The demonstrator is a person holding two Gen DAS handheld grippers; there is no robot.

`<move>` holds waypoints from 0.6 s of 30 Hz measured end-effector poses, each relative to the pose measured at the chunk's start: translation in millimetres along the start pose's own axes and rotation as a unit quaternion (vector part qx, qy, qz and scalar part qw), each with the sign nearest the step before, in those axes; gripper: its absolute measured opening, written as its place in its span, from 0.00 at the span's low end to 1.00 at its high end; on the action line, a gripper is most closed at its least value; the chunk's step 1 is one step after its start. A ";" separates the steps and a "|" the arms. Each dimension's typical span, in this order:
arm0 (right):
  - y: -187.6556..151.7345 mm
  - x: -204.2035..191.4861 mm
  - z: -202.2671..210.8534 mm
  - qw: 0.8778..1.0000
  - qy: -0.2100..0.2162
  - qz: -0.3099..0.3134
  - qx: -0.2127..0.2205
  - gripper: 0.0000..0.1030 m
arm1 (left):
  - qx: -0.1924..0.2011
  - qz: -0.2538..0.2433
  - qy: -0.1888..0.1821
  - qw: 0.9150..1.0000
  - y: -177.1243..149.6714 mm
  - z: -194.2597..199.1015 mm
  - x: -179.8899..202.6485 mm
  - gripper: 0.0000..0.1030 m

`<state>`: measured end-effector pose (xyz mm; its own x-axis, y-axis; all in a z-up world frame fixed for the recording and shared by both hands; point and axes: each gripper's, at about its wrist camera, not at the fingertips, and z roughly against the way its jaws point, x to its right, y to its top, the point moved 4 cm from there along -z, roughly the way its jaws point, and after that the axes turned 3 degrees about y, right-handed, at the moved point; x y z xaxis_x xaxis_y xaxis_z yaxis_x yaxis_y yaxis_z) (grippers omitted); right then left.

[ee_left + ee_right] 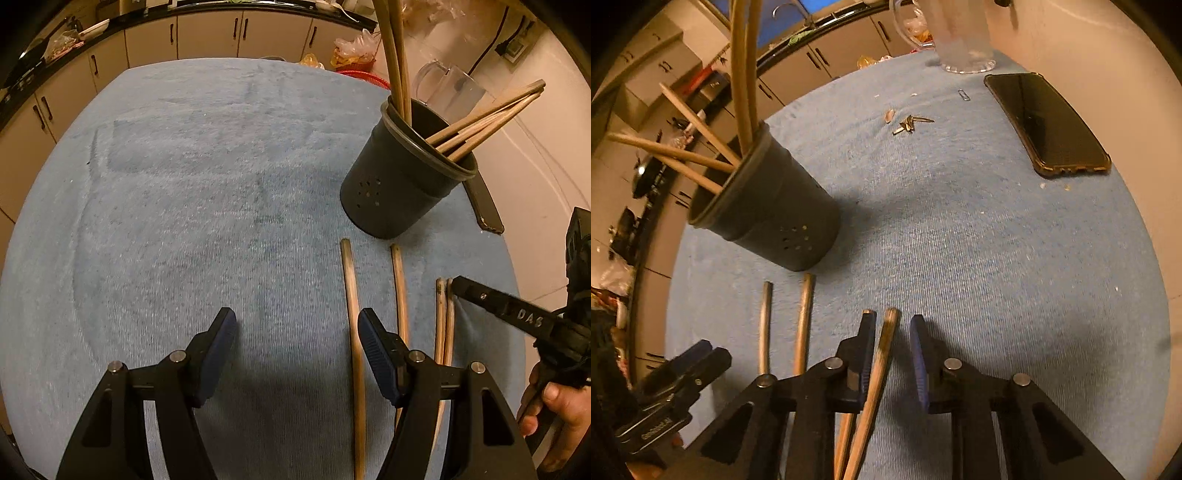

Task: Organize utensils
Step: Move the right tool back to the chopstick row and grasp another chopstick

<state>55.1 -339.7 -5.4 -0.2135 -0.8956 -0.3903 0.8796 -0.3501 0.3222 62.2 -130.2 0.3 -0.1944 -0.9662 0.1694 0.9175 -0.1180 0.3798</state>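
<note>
A dark utensil holder (402,177) stands on the blue cloth and holds several wooden chopsticks (487,118); it also shows in the right wrist view (775,218). Several loose chopsticks lie on the cloth in front of it (354,332) (803,325). My left gripper (297,328) is open and empty over the cloth, left of the loose chopsticks. My right gripper (893,332) is open, low over the cloth, with one chopstick (882,354) lying between its fingers. The right gripper shows at the right edge of the left wrist view (458,286).
A black phone (1049,125) lies at the far right of the cloth. Small metal bits (908,123) and a paper clip (964,95) lie behind the holder. A clear glass jug (960,37) stands at the far edge. Kitchen cabinets (207,33) run behind the table.
</note>
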 end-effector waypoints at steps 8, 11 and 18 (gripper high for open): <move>1.2 -13.8 -10.1 0.997 -0.058 0.056 0.006 0.12 | 0.000 -0.012 0.007 1.000 29.0 -9.5 7.0 0.67; -0.4 -10.4 -8.4 0.997 -0.049 0.052 0.007 0.12 | -0.008 -0.025 0.008 1.000 39.5 -16.0 15.1 0.60; -1.5 -2.9 -7.7 0.998 -0.043 0.045 0.006 0.11 | -0.029 -0.033 0.000 0.999 53.2 -36.5 34.2 0.28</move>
<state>57.6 -334.4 -11.4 -0.1700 -0.9437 -0.2837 0.8915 -0.2700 0.3638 117.0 -177.9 -6.9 -0.2556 -0.9558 0.1453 0.9210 -0.1950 0.3371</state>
